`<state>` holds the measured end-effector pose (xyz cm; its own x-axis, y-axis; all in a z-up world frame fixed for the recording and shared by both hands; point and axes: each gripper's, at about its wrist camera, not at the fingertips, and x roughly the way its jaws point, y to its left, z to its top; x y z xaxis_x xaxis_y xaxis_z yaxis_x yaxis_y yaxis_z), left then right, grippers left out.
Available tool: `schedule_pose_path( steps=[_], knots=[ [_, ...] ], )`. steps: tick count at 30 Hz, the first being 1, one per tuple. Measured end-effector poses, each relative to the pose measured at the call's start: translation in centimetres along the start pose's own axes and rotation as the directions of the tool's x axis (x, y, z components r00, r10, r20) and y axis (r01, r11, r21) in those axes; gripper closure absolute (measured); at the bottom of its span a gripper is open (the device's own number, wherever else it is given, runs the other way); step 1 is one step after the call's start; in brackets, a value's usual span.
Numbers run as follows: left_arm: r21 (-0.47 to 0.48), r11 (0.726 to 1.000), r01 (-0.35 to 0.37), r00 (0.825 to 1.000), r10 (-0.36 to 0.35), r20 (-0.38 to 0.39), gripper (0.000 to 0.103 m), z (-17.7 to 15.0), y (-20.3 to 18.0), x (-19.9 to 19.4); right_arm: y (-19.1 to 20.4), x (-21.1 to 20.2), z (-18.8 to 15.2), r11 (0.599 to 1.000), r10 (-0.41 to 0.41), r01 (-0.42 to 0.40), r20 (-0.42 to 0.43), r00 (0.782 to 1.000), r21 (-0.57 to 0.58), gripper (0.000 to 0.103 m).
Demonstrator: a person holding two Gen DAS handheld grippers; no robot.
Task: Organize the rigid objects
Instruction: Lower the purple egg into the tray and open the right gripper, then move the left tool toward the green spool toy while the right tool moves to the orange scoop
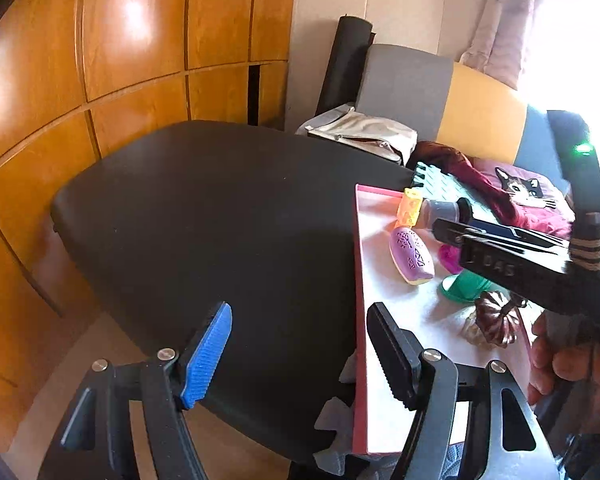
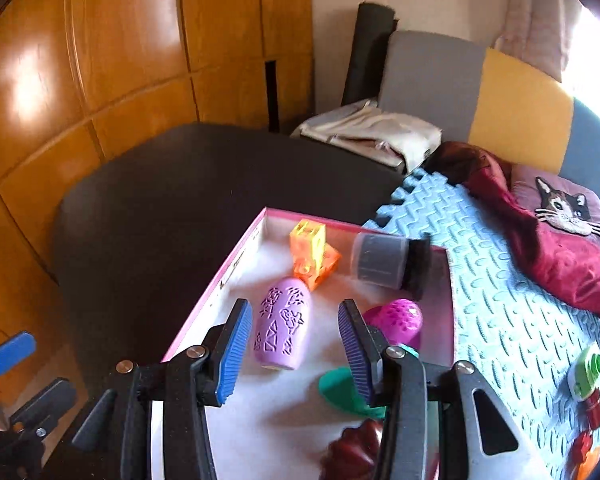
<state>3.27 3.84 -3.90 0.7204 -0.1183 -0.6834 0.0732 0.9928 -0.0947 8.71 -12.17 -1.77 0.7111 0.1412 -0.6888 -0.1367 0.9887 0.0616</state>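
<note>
A pink-rimmed white tray (image 2: pixel 236 258) holds a lilac patterned capsule (image 2: pixel 283 322), an orange block toy (image 2: pixel 312 254), a grey cylinder with a black cap (image 2: pixel 384 261), a magenta egg (image 2: pixel 400 318), a green piece (image 2: pixel 342 390) and a dark red ridged piece (image 2: pixel 356 454). My right gripper (image 2: pixel 296 354) is open and empty above the tray, its fingers either side of the capsule's near end. My left gripper (image 1: pixel 304 354) is open and empty over the black surface (image 1: pixel 204 216), left of the tray (image 1: pixel 359 280). The capsule (image 1: pixel 411 254) also shows there.
A blue foam mat (image 2: pixel 492 280) lies right of the tray with small toys (image 2: pixel 586 376) at its near right. A dark red cloth and a cat cushion (image 2: pixel 564 208) lie behind. Wooden cabinet doors (image 2: pixel 120 60) stand to the left.
</note>
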Motion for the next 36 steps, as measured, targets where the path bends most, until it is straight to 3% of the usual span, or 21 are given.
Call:
schedule_pose_path(
  steps=[10,24,31,36],
  knots=[
    [0.044,0.999,0.023,1.0,-0.024,0.014,0.032,0.1,-1.6,-0.9,-3.4,-5.6,-2.3,0.997,-0.044,0.038,0.109,0.993,0.06,0.057],
    [0.13,0.989,0.074,0.997,-0.076,0.01,0.032,-0.5,-4.9,-2.0,-11.7,-10.3,-7.0,0.968,-0.193,0.171,0.107,0.975,0.186,0.057],
    [0.173,0.979,0.105,0.994,-0.107,0.003,0.032,-0.7,-6.7,-2.4,-16.9,-12.5,-9.4,0.932,-0.297,0.27,0.082,0.951,0.243,0.057],
    [0.21,0.967,0.142,0.989,-0.146,0.005,0.032,-0.7,-8.1,-2.7,-21.9,-14.3,-11.5,0.883,-0.406,0.381,0.038,0.913,0.276,0.057]
  ],
)
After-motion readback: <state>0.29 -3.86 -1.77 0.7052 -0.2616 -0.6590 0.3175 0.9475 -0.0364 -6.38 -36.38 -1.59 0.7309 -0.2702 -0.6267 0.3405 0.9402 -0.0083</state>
